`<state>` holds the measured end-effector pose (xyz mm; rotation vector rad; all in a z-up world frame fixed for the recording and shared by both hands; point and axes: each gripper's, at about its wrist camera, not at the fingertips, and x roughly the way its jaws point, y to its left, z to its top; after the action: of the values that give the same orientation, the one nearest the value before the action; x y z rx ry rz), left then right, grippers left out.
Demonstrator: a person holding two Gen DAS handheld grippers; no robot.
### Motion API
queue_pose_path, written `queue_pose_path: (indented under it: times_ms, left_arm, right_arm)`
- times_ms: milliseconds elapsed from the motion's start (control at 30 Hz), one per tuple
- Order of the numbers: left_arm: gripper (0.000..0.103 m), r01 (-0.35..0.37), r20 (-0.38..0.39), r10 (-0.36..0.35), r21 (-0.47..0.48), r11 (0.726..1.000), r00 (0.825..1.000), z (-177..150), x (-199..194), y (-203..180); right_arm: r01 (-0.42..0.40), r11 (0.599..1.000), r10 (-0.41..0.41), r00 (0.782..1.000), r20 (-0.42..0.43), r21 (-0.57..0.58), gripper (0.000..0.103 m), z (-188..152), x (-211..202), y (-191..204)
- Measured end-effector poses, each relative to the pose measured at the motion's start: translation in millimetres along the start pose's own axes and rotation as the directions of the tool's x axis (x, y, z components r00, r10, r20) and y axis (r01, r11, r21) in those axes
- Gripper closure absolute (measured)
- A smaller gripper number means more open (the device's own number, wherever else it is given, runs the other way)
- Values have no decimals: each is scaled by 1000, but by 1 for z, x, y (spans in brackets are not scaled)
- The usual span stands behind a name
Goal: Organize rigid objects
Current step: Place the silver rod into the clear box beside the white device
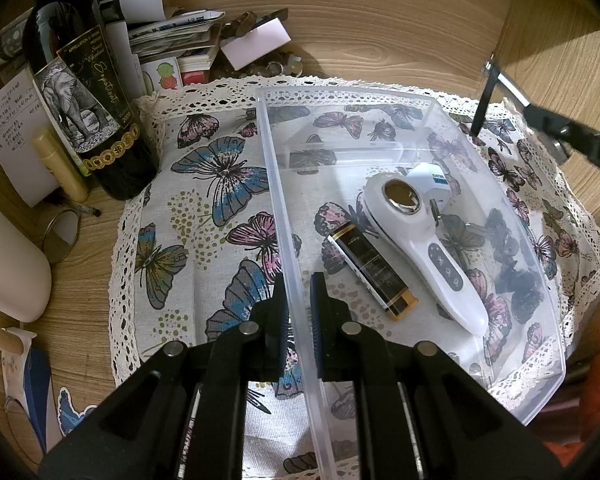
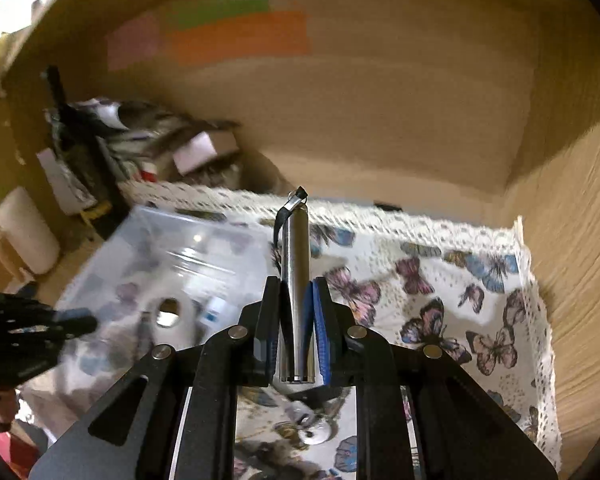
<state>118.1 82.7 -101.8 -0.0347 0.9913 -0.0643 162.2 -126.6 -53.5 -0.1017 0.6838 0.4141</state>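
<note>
A clear plastic bin (image 1: 416,100) sits on a butterfly-print cloth (image 1: 204,184). Inside lie a white handheld device (image 1: 420,236), a black and gold lighter (image 1: 370,270), a white plug adapter (image 1: 430,174) and dark items at the right. My left gripper (image 1: 300,308) is shut on the bin's left wall. My right gripper (image 2: 296,332) is shut on a silver metal cylinder (image 2: 296,276) with a black strap, held above the cloth to the right of the bin (image 2: 148,240). The right gripper with the cylinder also shows at the upper right of the left wrist view (image 1: 512,92).
A dark wine bottle (image 1: 84,92), a yellow tube (image 1: 60,164), papers and boxes (image 1: 172,32) crowd the back left. A white container (image 1: 8,264) stands at left. Wooden walls (image 2: 380,100) close in behind and to the right. Keys (image 2: 312,432) lie on the cloth under my right gripper.
</note>
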Motion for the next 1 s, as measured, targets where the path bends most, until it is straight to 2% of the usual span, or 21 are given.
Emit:
queue_pose_path:
  times_ms: [167,400,667,1000]
  left_arm:
    - [93,0,1,0,0,1000,1000,0,0,0]
    - [93,0,1,0,0,1000,1000,0,0,0]
    - [93,3,3,-3,1,1000,1000,0,0,0]
    - [93,10,8,-10,-2,1000,1000,-1,-1,1]
  right_arm:
    - [-46,998,48,998,44,-46,89,3,-17,21]
    - [-114,988,116,993,20,-106,89,-2,-13,51]
    - [-195,973,184,978,-95,-121,89,-19,18,78]
    - [-205,961,163,962,-217,-185,89,-29,44,94]
